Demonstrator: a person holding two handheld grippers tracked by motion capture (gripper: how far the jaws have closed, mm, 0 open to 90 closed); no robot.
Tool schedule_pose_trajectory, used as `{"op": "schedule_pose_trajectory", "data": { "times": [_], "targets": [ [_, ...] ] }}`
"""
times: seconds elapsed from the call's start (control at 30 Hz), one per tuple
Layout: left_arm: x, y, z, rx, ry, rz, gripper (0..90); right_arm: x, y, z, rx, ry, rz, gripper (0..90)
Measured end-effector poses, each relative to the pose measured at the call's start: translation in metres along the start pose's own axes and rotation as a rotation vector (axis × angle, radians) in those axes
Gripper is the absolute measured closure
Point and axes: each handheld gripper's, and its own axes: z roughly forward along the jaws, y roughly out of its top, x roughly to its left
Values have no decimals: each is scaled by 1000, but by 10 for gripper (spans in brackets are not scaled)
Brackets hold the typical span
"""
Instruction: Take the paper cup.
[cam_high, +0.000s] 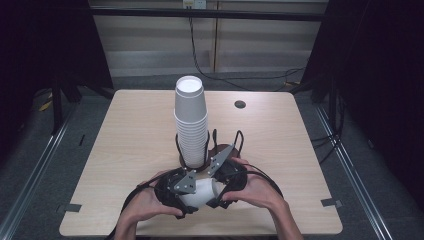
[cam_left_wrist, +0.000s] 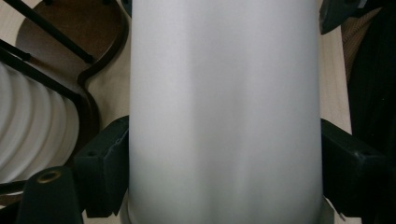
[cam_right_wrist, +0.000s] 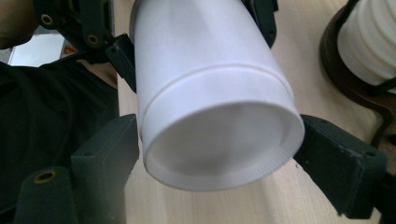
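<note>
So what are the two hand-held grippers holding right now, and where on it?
A single white foam cup, lying sideways: the left hand-held gripper clamps its body, the right hand-held gripper its rim end.

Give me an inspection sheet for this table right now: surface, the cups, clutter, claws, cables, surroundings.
Surface: pale wooden table with a dark round hole near the far edge.
Job's things: one white cup held on its side between both claws; tall cup stack upside down in a dark wire holder.
Clutter: nothing seen.
Grippers: left claw shut on the cup's body; right claw grips the cup at its rim end, jaws wide.
Cables: black loops trail from both claws; a black cable runs down the back wall.
Surroundings: dark curtains at both sides, grey floor, metal rails.
</note>
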Motion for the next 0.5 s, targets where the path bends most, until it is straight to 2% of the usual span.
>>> {"op": "schedule_pose_trajectory", "data": {
  "times": [0.3,0.5],
  "targets": [
    [0,1,1,-4,-16,4,165,0,5,7,7,34,-23,165],
    [-3,2,2,-21,-9,11,165,2,7,10,5,56,-38,165]
  ]
}}
